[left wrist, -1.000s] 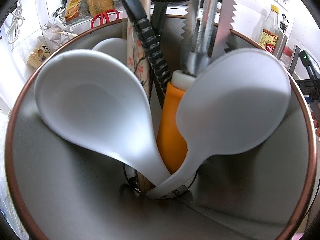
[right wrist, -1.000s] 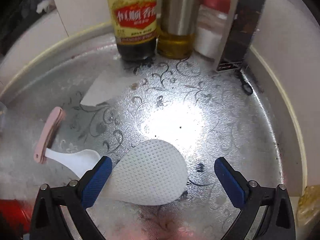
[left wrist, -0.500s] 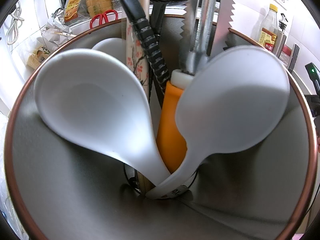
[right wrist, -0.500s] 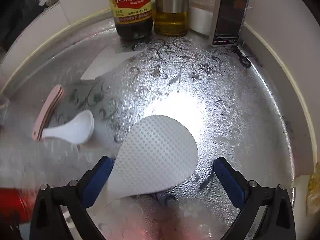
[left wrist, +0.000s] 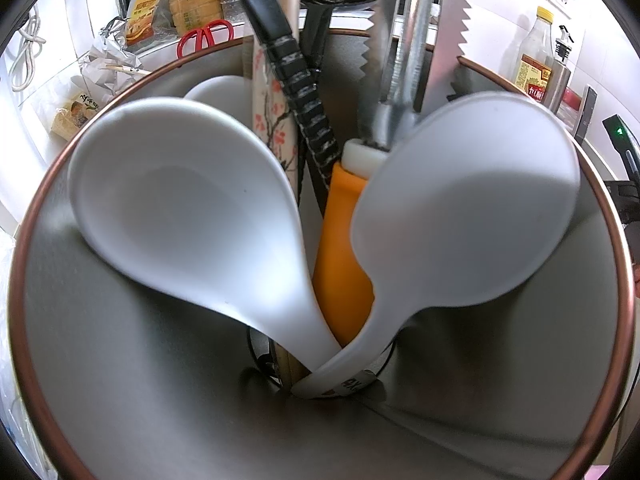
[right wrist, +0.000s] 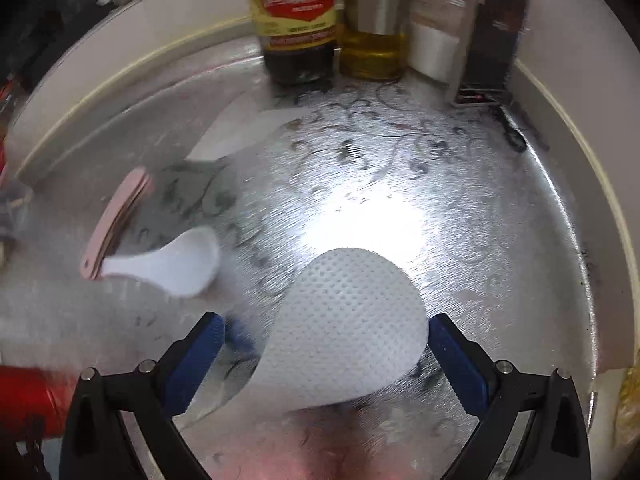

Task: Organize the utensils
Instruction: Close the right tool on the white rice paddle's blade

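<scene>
In the right wrist view my right gripper [right wrist: 326, 344] is open, its blue pads either side of a white dimpled rice paddle [right wrist: 344, 328] lying on the patterned metal counter [right wrist: 460, 208]. A small white spoon [right wrist: 176, 268] and a pink flat utensil [right wrist: 116, 220] lie to the left. The left wrist view looks straight into a steel utensil holder with a copper rim [left wrist: 24, 280], holding two white ladles [left wrist: 188, 208] [left wrist: 468, 208], an orange-handled tool [left wrist: 340, 264], serrated tongs [left wrist: 408, 60] and a black handle [left wrist: 296, 92]. The left gripper's fingers are not visible.
A dark sauce bottle [right wrist: 296, 20], an oil bottle [right wrist: 372, 28] and a black box [right wrist: 496, 32] stand at the counter's back wall. A red object [right wrist: 28, 396] is at lower left. Red scissors [left wrist: 204, 36] and packets lie behind the holder.
The right gripper has moved forward over the counter: the bottles are closer and the paddle now sits further between the pads. The left view barely changed.
</scene>
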A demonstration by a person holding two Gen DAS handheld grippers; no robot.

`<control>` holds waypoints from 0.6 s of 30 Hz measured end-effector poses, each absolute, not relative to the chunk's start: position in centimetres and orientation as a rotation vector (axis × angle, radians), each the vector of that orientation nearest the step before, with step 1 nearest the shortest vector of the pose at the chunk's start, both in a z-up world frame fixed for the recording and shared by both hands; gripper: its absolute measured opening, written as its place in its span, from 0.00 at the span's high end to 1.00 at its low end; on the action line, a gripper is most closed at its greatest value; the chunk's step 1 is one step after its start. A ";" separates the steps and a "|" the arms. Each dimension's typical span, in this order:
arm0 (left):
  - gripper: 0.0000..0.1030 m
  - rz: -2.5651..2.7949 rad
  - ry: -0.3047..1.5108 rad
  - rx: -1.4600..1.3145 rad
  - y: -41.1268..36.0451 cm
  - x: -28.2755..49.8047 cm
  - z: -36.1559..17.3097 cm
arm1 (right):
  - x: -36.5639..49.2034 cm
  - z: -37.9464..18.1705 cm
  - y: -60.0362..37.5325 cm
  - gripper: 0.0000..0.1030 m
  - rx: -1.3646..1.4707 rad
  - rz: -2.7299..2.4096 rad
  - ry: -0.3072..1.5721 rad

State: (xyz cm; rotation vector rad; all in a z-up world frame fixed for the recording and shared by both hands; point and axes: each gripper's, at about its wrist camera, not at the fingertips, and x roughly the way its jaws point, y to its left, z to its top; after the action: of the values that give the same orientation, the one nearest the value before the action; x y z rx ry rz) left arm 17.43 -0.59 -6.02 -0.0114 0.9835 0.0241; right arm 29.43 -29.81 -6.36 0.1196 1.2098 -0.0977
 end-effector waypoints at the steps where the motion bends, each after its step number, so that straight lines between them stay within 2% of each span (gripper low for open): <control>1: 0.13 0.025 0.984 -0.011 -0.6 17.4 -6.0 | 29.1 -6.2 -29.1 0.01 0.110 -0.078 1.209; 10: 0.13 0.024 0.984 -0.011 -0.7 17.3 -6.1 | 25.9 -5.6 -24.4 0.02 0.168 0.109 1.219; 15: 0.13 0.024 0.983 -0.011 -0.7 17.3 -6.1 | 26.5 -4.3 -22.1 0.02 -0.008 -0.014 1.190; 18: 0.13 0.025 0.983 -0.011 -0.6 17.4 -6.1 | 28.1 -3.8 -21.1 0.02 -0.018 -0.037 1.193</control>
State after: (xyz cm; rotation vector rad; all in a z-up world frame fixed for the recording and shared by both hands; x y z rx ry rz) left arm 17.38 -0.63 -6.06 -0.0112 0.9829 0.0246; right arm 28.12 -21.12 -3.78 -0.0177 1.1927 -0.0366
